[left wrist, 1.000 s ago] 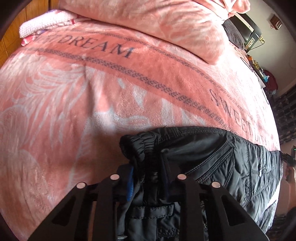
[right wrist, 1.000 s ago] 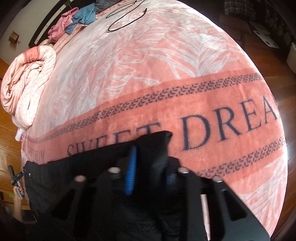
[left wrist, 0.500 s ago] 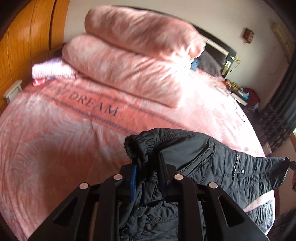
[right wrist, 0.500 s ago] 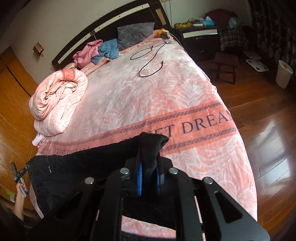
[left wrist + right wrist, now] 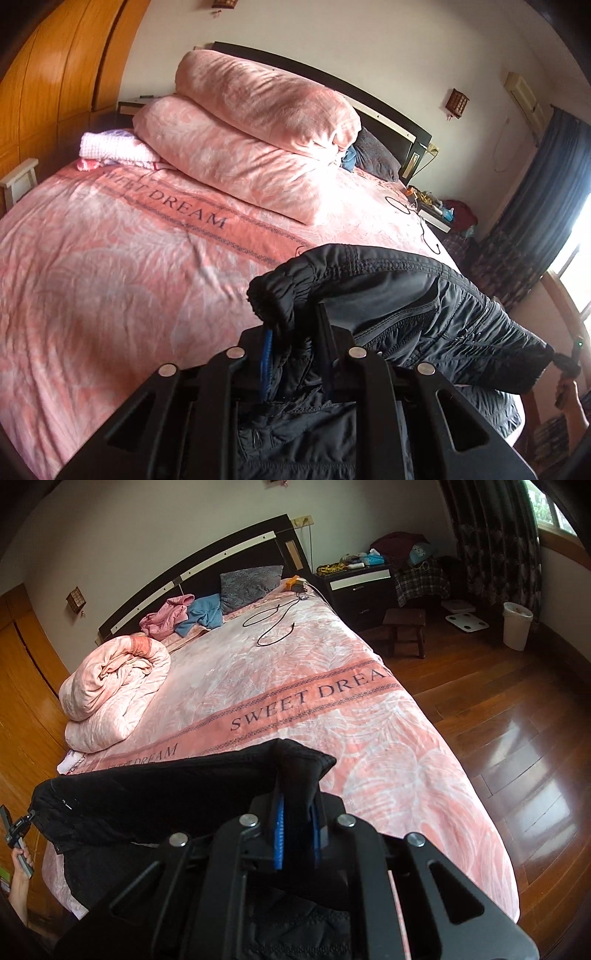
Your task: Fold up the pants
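Black padded pants (image 5: 413, 310) hang stretched in the air between my two grippers, above the near end of the pink bed (image 5: 110, 258). My left gripper (image 5: 295, 332) is shut on the gathered elastic waistband corner. In the right wrist view the pants (image 5: 166, 794) run off to the left, and my right gripper (image 5: 297, 819) is shut on a bunched fabric end between its blue pads. The far end of the cloth reaches the other gripper (image 5: 18, 827), held in a person's hand. The lower part of the pants hangs hidden behind the gripper bodies.
A folded pink duvet (image 5: 251, 136) lies across the bed's left side, with a white-pink cloth (image 5: 114, 151) beside it. Loose clothes (image 5: 184, 614), a grey pillow (image 5: 251, 585) and a black cable (image 5: 275, 626) lie near the headboard. A wooden stool (image 5: 404, 627), nightstand (image 5: 356, 587) and bin (image 5: 517, 626) stand on the floor.
Both grippers rose and drew back from the bed with the pants, lifting them off the blanket. The views now take in the whole bed and the room.
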The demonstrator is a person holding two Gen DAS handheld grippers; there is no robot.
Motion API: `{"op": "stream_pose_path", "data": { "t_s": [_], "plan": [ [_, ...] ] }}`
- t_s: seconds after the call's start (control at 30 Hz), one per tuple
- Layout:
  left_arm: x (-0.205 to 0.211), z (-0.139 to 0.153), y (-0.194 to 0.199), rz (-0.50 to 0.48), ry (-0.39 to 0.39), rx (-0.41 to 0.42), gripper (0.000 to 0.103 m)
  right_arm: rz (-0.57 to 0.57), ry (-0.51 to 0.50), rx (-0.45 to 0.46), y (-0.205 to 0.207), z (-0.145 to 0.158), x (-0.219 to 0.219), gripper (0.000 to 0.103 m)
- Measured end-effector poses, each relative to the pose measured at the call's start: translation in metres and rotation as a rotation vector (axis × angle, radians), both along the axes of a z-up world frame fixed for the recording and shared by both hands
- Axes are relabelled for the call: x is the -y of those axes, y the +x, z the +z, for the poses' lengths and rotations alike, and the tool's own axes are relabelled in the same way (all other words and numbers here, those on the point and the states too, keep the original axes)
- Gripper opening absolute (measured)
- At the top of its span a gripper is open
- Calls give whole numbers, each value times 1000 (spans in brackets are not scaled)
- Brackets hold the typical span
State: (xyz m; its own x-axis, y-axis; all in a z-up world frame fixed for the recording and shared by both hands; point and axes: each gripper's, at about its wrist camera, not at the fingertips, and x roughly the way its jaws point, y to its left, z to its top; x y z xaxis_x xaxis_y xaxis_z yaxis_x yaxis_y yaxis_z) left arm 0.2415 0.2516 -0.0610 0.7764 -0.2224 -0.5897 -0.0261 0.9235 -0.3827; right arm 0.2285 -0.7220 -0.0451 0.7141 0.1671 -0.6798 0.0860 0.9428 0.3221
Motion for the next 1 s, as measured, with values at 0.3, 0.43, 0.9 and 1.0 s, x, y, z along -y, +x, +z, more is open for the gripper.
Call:
{"op": "stream_pose_path", "data": {
  "t_s": [0.3, 0.43, 0.9, 1.0],
  "plan": [
    [-8, -28, -52, -9, -24, -34, 21, -74, 8, 48, -69, -20, -6, 10],
    [-10, -40, -70, -17, -7, -54, 22, -96, -3, 57, -93, -29, -8, 11],
    [-2, -99, -113, -47, 139, -209, 45, -108, -68, -22, -157, -77, -42, 42],
    [-20, -120, -121, 33, 141, -289, 49, -133, -30, -55, -168, -89, -39, 53]
  ]
}}
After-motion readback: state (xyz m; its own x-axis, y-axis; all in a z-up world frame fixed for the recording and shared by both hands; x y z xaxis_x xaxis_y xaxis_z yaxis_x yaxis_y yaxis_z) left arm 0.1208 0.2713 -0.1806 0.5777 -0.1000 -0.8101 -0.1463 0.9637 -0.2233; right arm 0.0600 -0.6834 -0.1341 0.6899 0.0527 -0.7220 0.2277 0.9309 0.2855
